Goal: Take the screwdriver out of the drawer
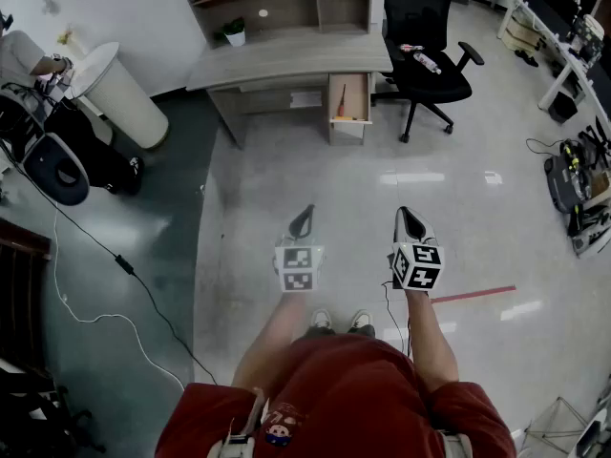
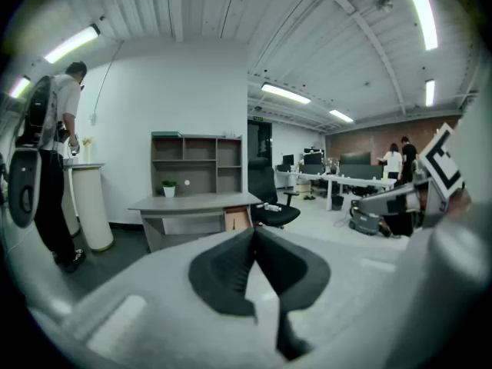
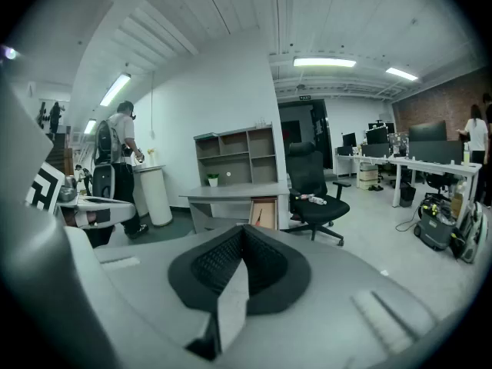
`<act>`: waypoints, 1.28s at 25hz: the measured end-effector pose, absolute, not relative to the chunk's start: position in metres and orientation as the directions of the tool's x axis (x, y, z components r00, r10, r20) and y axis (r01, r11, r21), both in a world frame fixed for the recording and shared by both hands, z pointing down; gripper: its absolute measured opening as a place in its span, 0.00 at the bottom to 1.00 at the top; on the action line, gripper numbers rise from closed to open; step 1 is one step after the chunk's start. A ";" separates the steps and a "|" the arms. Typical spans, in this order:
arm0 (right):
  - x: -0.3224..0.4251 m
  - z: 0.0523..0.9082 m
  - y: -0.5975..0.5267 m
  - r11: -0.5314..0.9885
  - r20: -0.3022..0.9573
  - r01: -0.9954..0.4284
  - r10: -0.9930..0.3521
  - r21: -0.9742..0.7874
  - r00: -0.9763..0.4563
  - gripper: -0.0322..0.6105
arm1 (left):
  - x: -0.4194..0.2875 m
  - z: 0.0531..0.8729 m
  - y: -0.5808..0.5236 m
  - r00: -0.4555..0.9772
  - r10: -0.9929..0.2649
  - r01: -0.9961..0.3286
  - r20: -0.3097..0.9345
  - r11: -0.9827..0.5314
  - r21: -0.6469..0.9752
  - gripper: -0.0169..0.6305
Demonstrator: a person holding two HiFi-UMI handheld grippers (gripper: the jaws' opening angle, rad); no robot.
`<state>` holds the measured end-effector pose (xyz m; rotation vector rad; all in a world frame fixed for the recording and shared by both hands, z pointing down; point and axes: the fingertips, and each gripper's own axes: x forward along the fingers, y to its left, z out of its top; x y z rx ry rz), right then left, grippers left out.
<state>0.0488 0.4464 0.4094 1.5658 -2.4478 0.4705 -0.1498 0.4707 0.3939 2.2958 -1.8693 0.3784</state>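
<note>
Far ahead, a grey desk has its wooden drawer pulled open. In the drawer lies a thin screwdriver with an orange handle. Both grippers hang over the bare floor in front of me, well short of the desk. My left gripper is shut with nothing in it, and its black pads meet in the left gripper view. Beside it, my right gripper is likewise shut and empty. The right gripper view shows the drawer straight ahead; in the left gripper view the drawer is small and distant.
A black office chair stands right of the drawer. A white round pedestal and a person with a backpack are at the left. Cables trail on the dark floor at left. Red tape marks the floor at right.
</note>
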 end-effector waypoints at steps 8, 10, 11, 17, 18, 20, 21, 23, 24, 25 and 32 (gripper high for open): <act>0.072 0.414 0.455 0.382 0.337 -0.906 -0.841 -0.183 -0.423 0.05 | -0.119 0.389 0.477 0.200 -0.934 -0.974 0.296 -0.223 -0.048 0.02; 0.081 0.413 0.456 0.377 0.327 -0.906 -0.846 -0.192 -0.422 0.05 | -0.110 0.390 0.477 0.199 -0.933 -0.973 0.301 -0.226 -0.058 0.02; 0.086 0.413 0.456 0.374 0.319 -0.906 -0.849 -0.200 -0.421 0.05 | -0.105 0.391 0.477 0.200 -0.932 -0.972 0.302 -0.228 -0.061 0.02; 0.117 0.420 0.453 0.382 0.320 -0.898 -0.841 -0.217 -0.435 0.05 | -0.065 0.397 0.469 0.218 -0.922 -0.964 0.321 -0.255 -0.076 0.02; 0.124 0.422 0.454 0.386 0.320 -0.897 -0.840 -0.218 -0.439 0.05 | -0.057 0.399 0.469 0.222 -0.920 -0.963 0.323 -0.259 -0.077 0.02; 0.139 0.426 0.455 0.390 0.319 -0.894 -0.837 -0.220 -0.444 0.05 | -0.039 0.402 0.470 0.229 -0.918 -0.961 0.324 -0.267 -0.076 0.02; 0.147 0.428 0.455 0.389 0.319 -0.894 -0.837 -0.223 -0.444 0.05 | -0.030 0.404 0.470 0.233 -0.916 -0.960 0.325 -0.271 -0.076 0.02; 0.160 0.432 0.456 0.384 0.321 -0.893 -0.837 -0.233 -0.443 0.05 | -0.014 0.408 0.472 0.242 -0.912 -0.956 0.330 -0.282 -0.078 0.02; 0.165 0.433 0.457 0.381 0.322 -0.893 -0.837 -0.239 -0.443 0.05 | -0.009 0.410 0.472 0.246 -0.910 -0.955 0.334 -0.287 -0.077 0.02; 0.169 0.435 0.458 0.378 0.323 -0.893 -0.837 -0.243 -0.442 0.05 | -0.006 0.412 0.473 0.249 -0.908 -0.954 0.338 -0.290 -0.075 0.02; 0.182 0.442 0.451 0.373 0.333 -0.892 -0.832 -0.255 -0.443 0.05 | 0.004 0.418 0.467 0.245 -0.905 -0.954 0.348 -0.289 -0.077 0.02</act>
